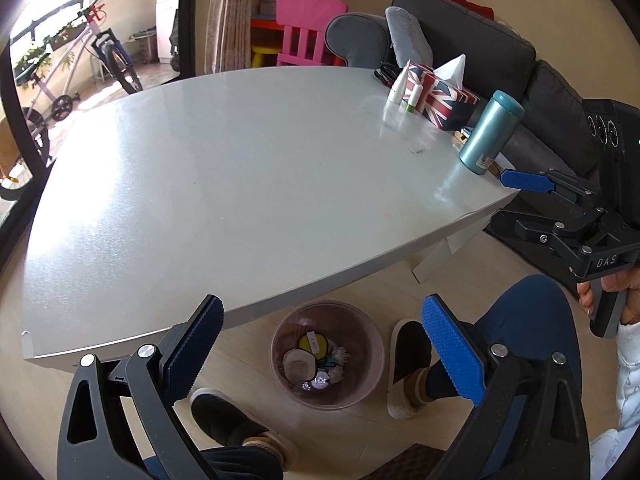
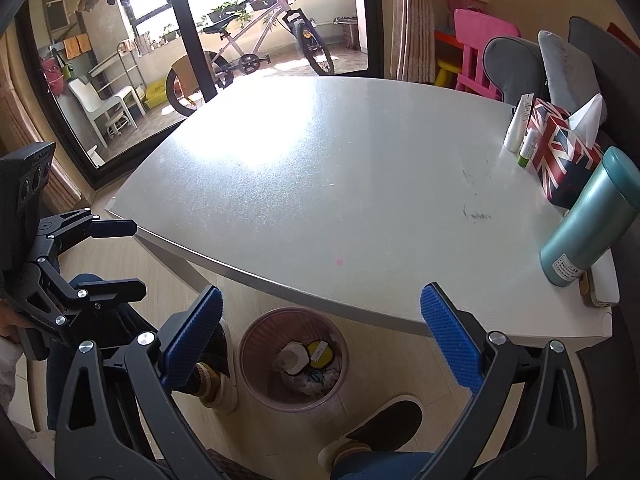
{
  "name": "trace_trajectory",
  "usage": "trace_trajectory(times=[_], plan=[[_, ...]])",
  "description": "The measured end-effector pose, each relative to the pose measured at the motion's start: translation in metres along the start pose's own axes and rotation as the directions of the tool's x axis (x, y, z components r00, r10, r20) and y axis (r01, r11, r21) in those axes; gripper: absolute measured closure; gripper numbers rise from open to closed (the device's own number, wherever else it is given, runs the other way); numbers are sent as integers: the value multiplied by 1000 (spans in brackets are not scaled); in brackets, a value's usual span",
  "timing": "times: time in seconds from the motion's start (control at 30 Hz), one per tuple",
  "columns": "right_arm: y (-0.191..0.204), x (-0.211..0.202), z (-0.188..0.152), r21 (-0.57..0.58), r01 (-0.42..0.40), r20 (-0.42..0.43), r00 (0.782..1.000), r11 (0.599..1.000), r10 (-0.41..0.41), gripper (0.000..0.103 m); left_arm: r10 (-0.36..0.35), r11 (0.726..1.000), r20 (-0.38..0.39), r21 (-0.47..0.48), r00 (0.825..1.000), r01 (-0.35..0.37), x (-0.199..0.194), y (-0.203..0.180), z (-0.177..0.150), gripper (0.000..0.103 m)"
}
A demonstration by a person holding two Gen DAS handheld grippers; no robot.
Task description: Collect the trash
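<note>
A pink translucent waste bin (image 1: 327,354) (image 2: 294,360) stands on the floor under the white table's near edge. Inside it lie crumpled paper, a yellow disc and a pale lid. My left gripper (image 1: 322,344) hangs above the bin, open wide, nothing between its blue pads. My right gripper (image 2: 320,338) is also over the bin, open and empty. The right gripper shows from the side at the right of the left wrist view (image 1: 532,196). The left gripper appears at the left edge of the right wrist view (image 2: 116,258), jaws apart.
The white table (image 1: 240,184) (image 2: 340,184) carries a flag-patterned tissue box (image 1: 436,94) (image 2: 564,152), two small tubes (image 1: 400,86), and a teal flask (image 1: 490,132) (image 2: 588,220) near its right edge. A person's slippered feet (image 1: 408,364) flank the bin. A dark sofa (image 1: 500,52) stands behind the table.
</note>
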State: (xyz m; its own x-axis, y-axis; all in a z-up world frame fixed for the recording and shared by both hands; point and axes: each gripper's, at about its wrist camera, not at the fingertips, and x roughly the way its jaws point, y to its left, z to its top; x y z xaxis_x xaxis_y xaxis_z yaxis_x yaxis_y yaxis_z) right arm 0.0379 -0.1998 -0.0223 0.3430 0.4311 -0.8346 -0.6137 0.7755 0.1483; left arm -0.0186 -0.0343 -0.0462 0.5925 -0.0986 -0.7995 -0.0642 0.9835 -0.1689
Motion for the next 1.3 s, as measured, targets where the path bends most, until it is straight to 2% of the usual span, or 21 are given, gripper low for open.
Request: trace_trajectory(times=[0.43, 0.6, 0.73, 0.87, 1.07, 1.3], plan=[[-5, -12, 59, -42, -12, 62, 998, 999, 15, 5, 73, 997, 76, 4, 994, -74, -30, 33, 45, 7], [-4, -16, 75, -39, -24, 81, 996, 999, 27, 5, 69, 998, 88, 9, 994, -70, -38, 39, 63, 7], [-4, -16, 79, -45, -27, 82, 996, 999, 31, 4, 99, 995, 90, 16, 991, -101, -36, 41, 70, 7], [-4, -15, 79, -46, -32, 80, 996, 998, 35, 4, 47, 999, 94, 2, 994, -47, -36, 45, 73, 7], [-6, -14, 79, -45, -34, 83, 996, 998, 38, 4, 67, 998, 86, -3, 994, -67, -32, 42, 73, 6], [-7, -14, 80, -46, -39, 88, 995, 998, 43, 4, 55, 998, 99, -31, 994, -52, -34, 46, 74, 6]])
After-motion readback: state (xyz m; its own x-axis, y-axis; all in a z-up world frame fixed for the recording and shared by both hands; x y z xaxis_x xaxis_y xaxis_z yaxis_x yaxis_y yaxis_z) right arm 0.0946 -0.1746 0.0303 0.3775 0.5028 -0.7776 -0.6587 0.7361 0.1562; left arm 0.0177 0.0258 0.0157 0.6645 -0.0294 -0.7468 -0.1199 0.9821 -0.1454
